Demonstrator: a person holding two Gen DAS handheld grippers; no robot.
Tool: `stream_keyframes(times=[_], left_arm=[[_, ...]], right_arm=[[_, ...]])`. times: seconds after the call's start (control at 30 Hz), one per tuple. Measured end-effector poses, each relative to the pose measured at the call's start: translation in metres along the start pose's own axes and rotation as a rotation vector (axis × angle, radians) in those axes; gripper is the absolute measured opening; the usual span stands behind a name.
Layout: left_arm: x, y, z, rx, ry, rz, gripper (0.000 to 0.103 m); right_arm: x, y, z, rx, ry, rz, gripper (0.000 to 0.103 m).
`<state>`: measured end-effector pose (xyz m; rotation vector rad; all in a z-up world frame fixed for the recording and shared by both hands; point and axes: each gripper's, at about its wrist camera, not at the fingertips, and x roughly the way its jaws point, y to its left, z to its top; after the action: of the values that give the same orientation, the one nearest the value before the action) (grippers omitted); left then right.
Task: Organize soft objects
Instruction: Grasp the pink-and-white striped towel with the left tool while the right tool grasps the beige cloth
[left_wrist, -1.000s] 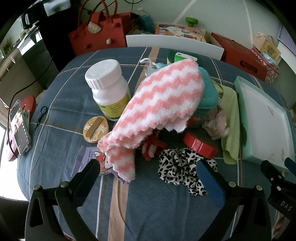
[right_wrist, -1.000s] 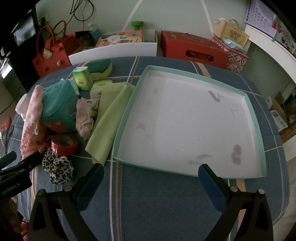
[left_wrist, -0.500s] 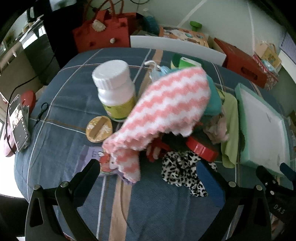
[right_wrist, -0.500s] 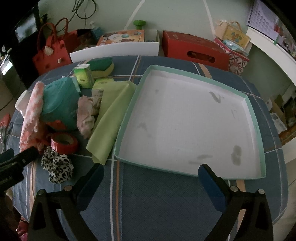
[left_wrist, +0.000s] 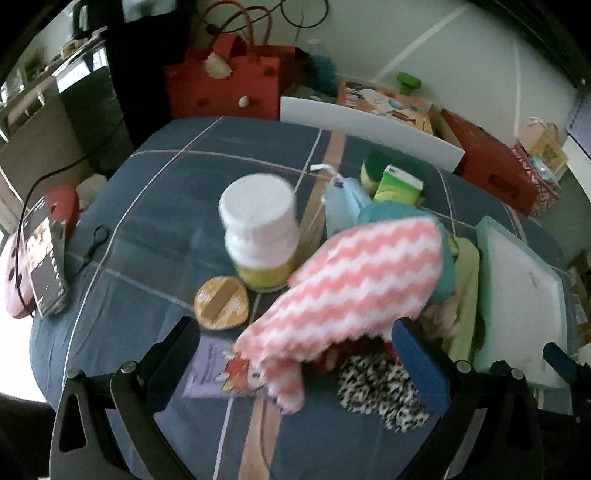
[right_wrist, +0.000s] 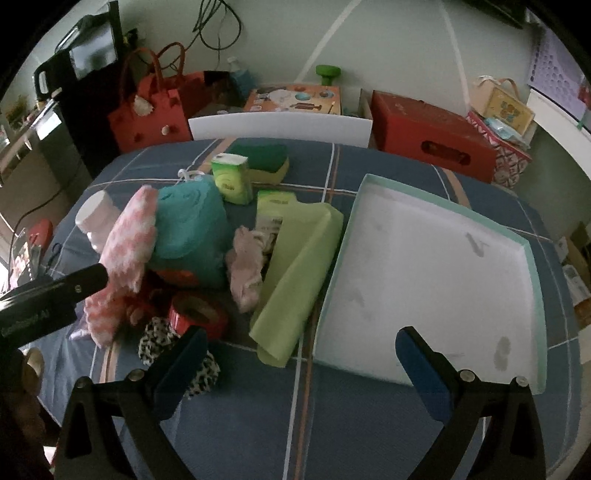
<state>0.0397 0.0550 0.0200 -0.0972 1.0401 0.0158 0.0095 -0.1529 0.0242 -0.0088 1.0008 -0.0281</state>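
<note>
Ahead, both hand-held grippers gape empty — left (left_wrist: 295, 354), right (right_wrist: 299, 354) — bottle (left_wrist: 260, 232) beside striped cloth (left_wrist: 354, 280).

The left gripper (left_wrist: 295, 354) is held with jaws spread, nothing between them. A pink-and-white striped cloth (left_wrist: 354, 284) is draped over a teal bundle (left_wrist: 391, 210). A white-capped bottle (left_wrist: 264, 232) stands just beside it. A leopard-print scrunchie (left_wrist: 373, 387) lies near the blue finger pad (left_wrist: 421, 365).
</note>
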Motion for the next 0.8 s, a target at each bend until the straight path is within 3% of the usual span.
stream_keyframes(times=[0.23,0.33,0.53,0.7,0.8], left_arm=[[0.023,-0.021,0.014,0.043,0.067,-0.004,0.102],[0.030,-0.028,0.016,0.066,0.088,-0.012,0.097],[0.033,-0.030,0.013,0.078,0.080,-0.082,0.077],[0.040,-0.036,0.007,0.101,0.107,-0.099,0.045],[0.039,-0.034,0.006,0.095,0.106,-0.102,0.032]], right_arm=[[-0.017,-0.015,0.035,0.033,-0.049,-0.045,0.103],[-0.017,-0.018,0.045,0.052,-0.053,-0.046,0.103],[-0.003,-0.024,0.047,0.087,-0.043,-0.008,0.103],[0.011,-0.027,0.037,0.102,-0.003,0.002,0.103],[0.012,-0.030,0.034,0.108,0.000,0.005,0.103]])
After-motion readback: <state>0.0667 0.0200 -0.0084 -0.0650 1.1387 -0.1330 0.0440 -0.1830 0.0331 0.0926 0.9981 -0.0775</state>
